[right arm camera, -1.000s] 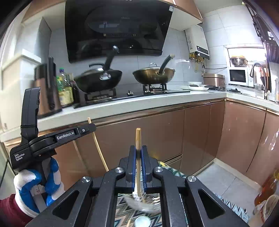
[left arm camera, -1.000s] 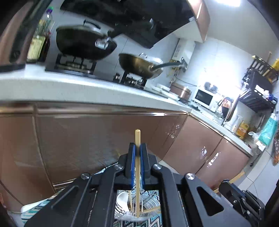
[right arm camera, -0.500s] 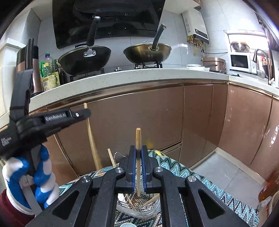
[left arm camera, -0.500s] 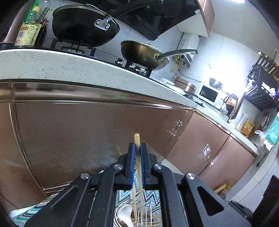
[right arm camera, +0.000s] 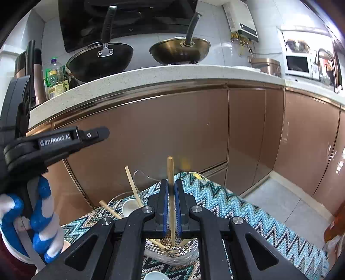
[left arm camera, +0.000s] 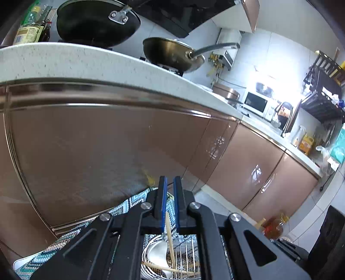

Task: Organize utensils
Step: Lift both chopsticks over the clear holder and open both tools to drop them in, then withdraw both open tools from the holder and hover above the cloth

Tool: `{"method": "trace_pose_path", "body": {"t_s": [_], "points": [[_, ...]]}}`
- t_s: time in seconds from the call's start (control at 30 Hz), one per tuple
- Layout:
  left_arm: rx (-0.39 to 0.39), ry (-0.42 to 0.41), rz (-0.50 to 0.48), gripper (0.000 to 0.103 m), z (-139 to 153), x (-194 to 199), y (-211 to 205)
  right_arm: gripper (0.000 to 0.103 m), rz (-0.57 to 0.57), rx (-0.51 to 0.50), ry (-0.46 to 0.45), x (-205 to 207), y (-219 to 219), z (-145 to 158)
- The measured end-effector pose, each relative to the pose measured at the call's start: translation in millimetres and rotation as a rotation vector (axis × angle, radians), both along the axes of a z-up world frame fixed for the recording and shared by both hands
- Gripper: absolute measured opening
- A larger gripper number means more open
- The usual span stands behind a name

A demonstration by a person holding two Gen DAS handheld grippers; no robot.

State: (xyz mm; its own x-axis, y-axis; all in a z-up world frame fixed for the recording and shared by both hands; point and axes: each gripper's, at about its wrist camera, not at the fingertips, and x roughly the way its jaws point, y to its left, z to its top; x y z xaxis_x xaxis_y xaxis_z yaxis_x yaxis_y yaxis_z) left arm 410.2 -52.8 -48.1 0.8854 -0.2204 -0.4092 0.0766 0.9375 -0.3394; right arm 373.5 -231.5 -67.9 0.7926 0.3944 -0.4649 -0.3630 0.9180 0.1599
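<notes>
Right gripper (right arm camera: 170, 200) clamped on 1 upright wooden chopstick (right arm camera: 170, 172), tip in perforated steel basket (right arm camera: 172, 256). Left gripper (left arm camera: 170, 193) nearly closed, its chopstick (left arm camera: 170, 239) leaning loose in the basket.

A home kitchen. A speckled white countertop (right arm camera: 163, 75) runs above glossy copper-brown cabinet doors (right arm camera: 151, 137). On the stove sit a black wok (right arm camera: 101, 58) and a brass-coloured wok (right arm camera: 180, 50) under a black range hood (right arm camera: 129, 19). A white microwave (right arm camera: 298, 64) and oil bottles (right arm camera: 55, 80) stand on the counter.
</notes>
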Motion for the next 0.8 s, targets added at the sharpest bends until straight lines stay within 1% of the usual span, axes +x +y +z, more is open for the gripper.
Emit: {"method": "trace_pose_path", "body": {"t_s": [0.03, 0.07, 0.1, 0.13, 0.17, 0.2, 0.27, 0.33, 0.43, 0.47, 0.5, 0.6, 0.63, 0.67, 0.8], "points": [[0.002, 0.003, -0.004, 0.005, -2, -1, -1, 0.009, -0.002, -0.002, 0.004, 0, 0, -1], [0.003, 0.010, -0.011, 0.005, -3, -2, -1, 0.016, -0.005, -0.006, 0.006, 0, -1, -1], [0.001, 0.013, -0.013, 0.005, -4, -5, -1, 0.025, -0.008, -0.007, 0.007, -1, -2, -1], [-0.001, 0.014, -0.013, 0.005, -5, -7, -1, 0.030, -0.012, -0.007, 0.006, -3, -2, -1], [-0.001, 0.015, -0.015, 0.007, -4, -10, 0, 0.039, -0.017, -0.008, 0.002, -5, -3, 0], [-0.003, 0.015, -0.018, 0.007, -3, -12, 1, 0.043, -0.024, -0.009, -0.002, -8, -4, 2], [-0.004, 0.012, -0.014, 0.007, 0, -20, 6, 0.043, -0.032, -0.009, -0.010, -13, -6, 7], [0.003, 0.005, -0.012, 0.008, 5, -31, 10, 0.046, -0.045, -0.010, -0.023, -21, -8, 13], [0.014, -0.009, -0.004, 0.017, 14, -50, 16, 0.054, -0.067, -0.001, -0.045, -37, -12, 25], [0.017, -0.014, -0.002, 0.023, 17, -59, 19, 0.058, -0.075, 0.000, -0.053, -43, -13, 29], [0.020, -0.019, 0.002, 0.025, 21, -67, 21, 0.063, -0.084, 0.000, -0.062, -50, -14, 33], [0.035, -0.039, 0.018, 0.037, 30, -93, 28, 0.075, -0.096, -0.004, -0.081, -73, -14, 44], [0.041, -0.043, 0.025, 0.039, 32, -101, 29, 0.076, -0.101, -0.006, -0.087, -82, -14, 47], [0.050, -0.050, 0.033, 0.043, 35, -112, 31, 0.080, -0.106, -0.008, -0.090, -89, -13, 49], [0.077, -0.073, 0.047, 0.053, 42, -147, 34, 0.097, -0.127, -0.006, -0.107, -120, -14, 57]]}}
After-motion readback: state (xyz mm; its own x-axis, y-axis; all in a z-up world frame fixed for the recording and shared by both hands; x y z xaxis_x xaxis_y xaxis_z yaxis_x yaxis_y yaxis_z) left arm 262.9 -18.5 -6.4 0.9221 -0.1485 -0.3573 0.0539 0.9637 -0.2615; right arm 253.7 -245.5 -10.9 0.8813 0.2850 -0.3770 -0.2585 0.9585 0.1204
